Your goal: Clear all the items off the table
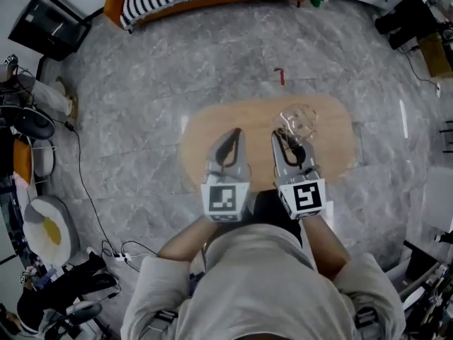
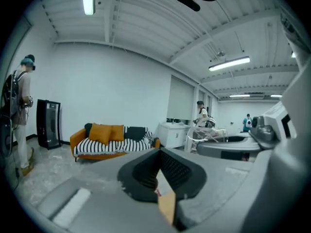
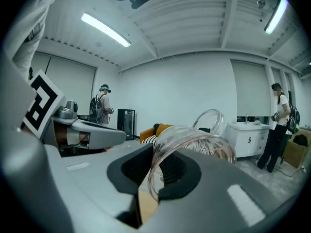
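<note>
My right gripper (image 3: 154, 174) is matt grey plastic with black ribbed pads (image 3: 132, 171). The mug (image 3: 194, 142) is clear, glossy glass (handle too). The table (image 1: 212, 129) looks like pale matt wood. The floor (image 1: 141, 105), upper left, is smooth, veined grey stone.

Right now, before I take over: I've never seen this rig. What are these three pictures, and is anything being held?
There is no robot arm here. A person holds a two-jaw gripper in each hand. The head view comes from a camera on the person's head that looks steeply down. It shows the left gripper and the right gripper over an oval wooden table. The other two pictures come from a camera on each gripper, looking along its jaws. The right gripper's jaws are closed on the wall of a clear glass mug, which is tipped on its side. The left gripper's jaws are together with nothing between them. The mug is the only item I can see at the table.
</note>
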A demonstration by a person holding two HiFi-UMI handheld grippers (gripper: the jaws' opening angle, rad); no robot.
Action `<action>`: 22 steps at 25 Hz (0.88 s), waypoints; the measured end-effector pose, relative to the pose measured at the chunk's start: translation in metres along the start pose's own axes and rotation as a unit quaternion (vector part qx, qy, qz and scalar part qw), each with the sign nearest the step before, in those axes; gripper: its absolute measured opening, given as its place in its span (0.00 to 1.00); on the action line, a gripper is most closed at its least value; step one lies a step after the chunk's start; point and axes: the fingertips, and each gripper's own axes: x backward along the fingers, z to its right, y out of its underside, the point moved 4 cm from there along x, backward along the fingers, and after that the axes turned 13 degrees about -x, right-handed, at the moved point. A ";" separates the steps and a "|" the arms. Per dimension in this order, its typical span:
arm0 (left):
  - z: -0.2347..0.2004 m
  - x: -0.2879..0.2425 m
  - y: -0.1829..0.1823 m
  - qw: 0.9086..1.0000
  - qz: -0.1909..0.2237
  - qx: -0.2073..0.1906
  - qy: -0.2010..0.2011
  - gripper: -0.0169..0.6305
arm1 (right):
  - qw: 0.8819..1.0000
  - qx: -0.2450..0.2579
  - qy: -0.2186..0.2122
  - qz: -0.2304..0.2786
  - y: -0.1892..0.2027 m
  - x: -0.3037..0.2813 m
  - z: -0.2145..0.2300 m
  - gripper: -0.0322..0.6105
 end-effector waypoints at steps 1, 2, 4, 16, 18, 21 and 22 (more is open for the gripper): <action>0.000 0.008 -0.009 1.000 0.012 -0.002 0.002 0.06 | 1.000 0.009 0.000 0.011 -0.008 0.005 -0.011 0.12; 0.001 0.016 -0.017 1.000 0.021 -0.003 0.005 0.06 | 1.000 0.018 0.001 0.023 -0.015 0.010 -0.020 0.12; 0.001 0.027 -0.029 0.999 0.036 0.000 0.013 0.06 | 0.998 0.032 0.006 0.046 -0.028 0.019 -0.034 0.12; 0.015 0.071 -0.049 0.996 0.070 -0.006 0.060 0.06 | 0.994 0.048 0.051 0.083 -0.042 0.071 -0.074 0.12; 0.022 0.073 -0.047 0.995 0.077 -0.010 0.069 0.06 | 0.993 0.052 0.058 0.089 -0.040 0.078 -0.074 0.12; 0.029 0.078 -0.043 0.993 0.082 -0.024 0.084 0.06 | 0.992 0.057 0.067 0.093 -0.036 0.086 -0.076 0.12; 0.031 0.079 -0.043 0.992 0.083 -0.025 0.088 0.06 | 0.992 0.056 0.070 0.094 -0.036 0.088 -0.078 0.12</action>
